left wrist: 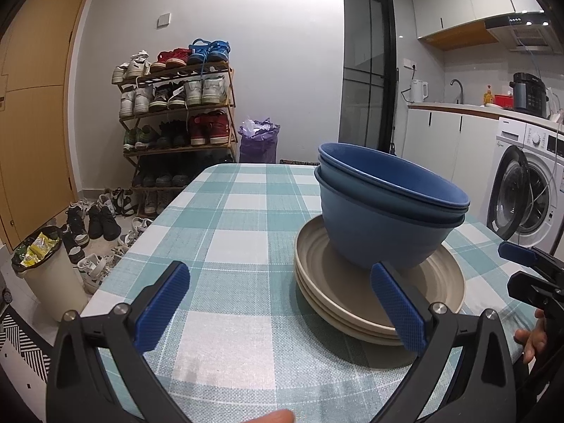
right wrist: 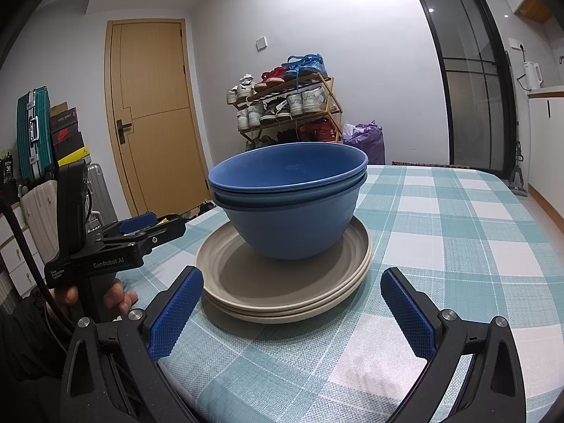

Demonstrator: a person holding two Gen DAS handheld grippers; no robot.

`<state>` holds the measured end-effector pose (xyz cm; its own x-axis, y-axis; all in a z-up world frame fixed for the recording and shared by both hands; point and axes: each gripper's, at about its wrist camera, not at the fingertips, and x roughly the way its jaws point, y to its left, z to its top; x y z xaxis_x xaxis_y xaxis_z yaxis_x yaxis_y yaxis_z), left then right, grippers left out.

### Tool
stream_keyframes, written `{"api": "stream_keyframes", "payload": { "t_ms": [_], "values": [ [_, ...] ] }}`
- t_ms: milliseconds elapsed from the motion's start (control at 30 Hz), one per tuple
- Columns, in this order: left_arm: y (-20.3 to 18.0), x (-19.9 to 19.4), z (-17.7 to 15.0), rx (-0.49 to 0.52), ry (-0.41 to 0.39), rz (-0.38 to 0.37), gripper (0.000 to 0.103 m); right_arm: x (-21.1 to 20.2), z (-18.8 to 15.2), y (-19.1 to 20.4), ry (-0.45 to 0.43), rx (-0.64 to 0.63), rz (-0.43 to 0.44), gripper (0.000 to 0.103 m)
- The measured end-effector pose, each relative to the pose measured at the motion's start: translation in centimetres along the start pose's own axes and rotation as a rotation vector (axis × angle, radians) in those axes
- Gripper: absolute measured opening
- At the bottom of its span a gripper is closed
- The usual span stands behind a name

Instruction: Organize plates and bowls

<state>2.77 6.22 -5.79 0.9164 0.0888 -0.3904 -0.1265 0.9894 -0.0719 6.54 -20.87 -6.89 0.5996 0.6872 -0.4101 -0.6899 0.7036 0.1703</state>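
Nested blue bowls (left wrist: 387, 211) stand on a stack of beige plates (left wrist: 352, 282) on the checked table. My left gripper (left wrist: 282, 303) is open and holds nothing; the stack lies just ahead and to its right, and the right finger (left wrist: 398, 306) overlaps the plates' near rim in view. My right gripper (right wrist: 292, 313) is also open and holds nothing, with the plates (right wrist: 246, 282) and bowls (right wrist: 292, 211) straight ahead, just beyond its fingertips. Each wrist view shows the other gripper: the right gripper (left wrist: 521, 268) at the far right, the left gripper (right wrist: 141, 225) at the left, held by a hand (right wrist: 116, 296).
The teal-and-white checked tablecloth (left wrist: 229, 229) covers the table, whose edge runs along the left. Beyond it are a full waste bin (left wrist: 46, 275), shoes on the floor, a shoe rack (left wrist: 176, 116) and a purple bag (left wrist: 259, 141). A washing machine (left wrist: 525, 190) stands on the right.
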Motion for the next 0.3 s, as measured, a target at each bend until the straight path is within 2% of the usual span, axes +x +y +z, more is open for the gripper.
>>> {"api": "stream_keyframes", "payload": {
  "t_ms": [300],
  "values": [
    [-0.12, -0.05, -0.08, 0.013, -0.003, 0.008, 0.103, -0.02, 0.00, 0.06, 0.000, -0.002, -0.001, 0.102]
  ]
}}
